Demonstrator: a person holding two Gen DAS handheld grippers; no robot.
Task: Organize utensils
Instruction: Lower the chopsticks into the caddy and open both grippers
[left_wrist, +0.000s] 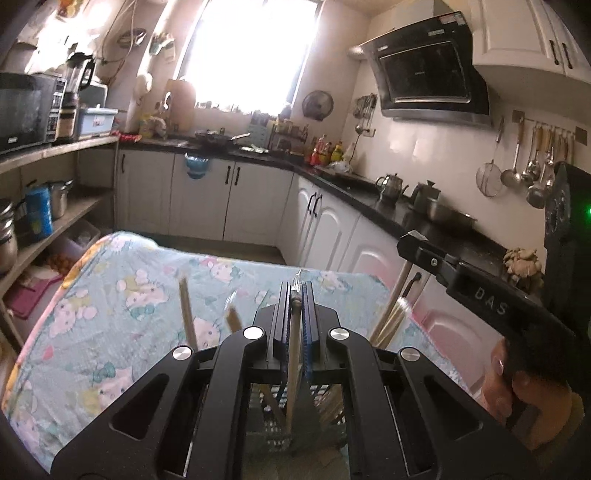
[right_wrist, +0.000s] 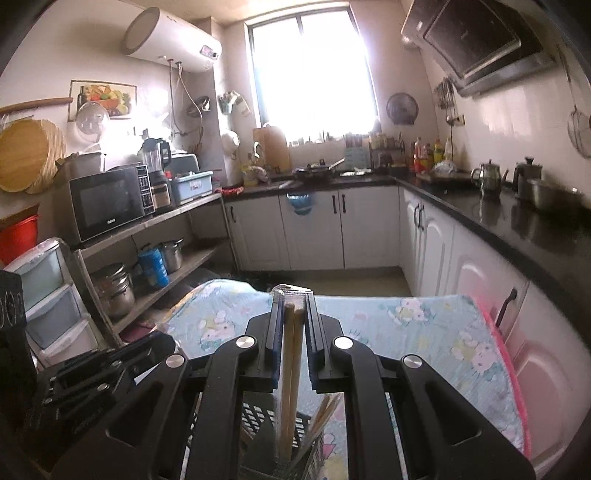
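Observation:
My left gripper (left_wrist: 296, 291) is shut on a wooden chopstick (left_wrist: 293, 354) that hangs down into a dark slotted utensil basket (left_wrist: 275, 424) below it. Other chopsticks (left_wrist: 188, 314) stand up out of the basket on both sides. My right gripper (right_wrist: 293, 299) is shut on a wrapped pair of wooden chopsticks (right_wrist: 290, 369), held upright over the same basket (right_wrist: 258, 417), where more chopsticks (right_wrist: 323, 413) lean. The right gripper also shows in the left wrist view (left_wrist: 413, 240), at the right. The left gripper's body shows at the lower left of the right wrist view.
The basket stands on a table with a light blue cartoon-print cloth (left_wrist: 122, 295). White cabinets under a black counter (right_wrist: 498, 221) with kettles and a pot run along the right. A shelf (right_wrist: 155, 221) with a microwave and pots stands at the left.

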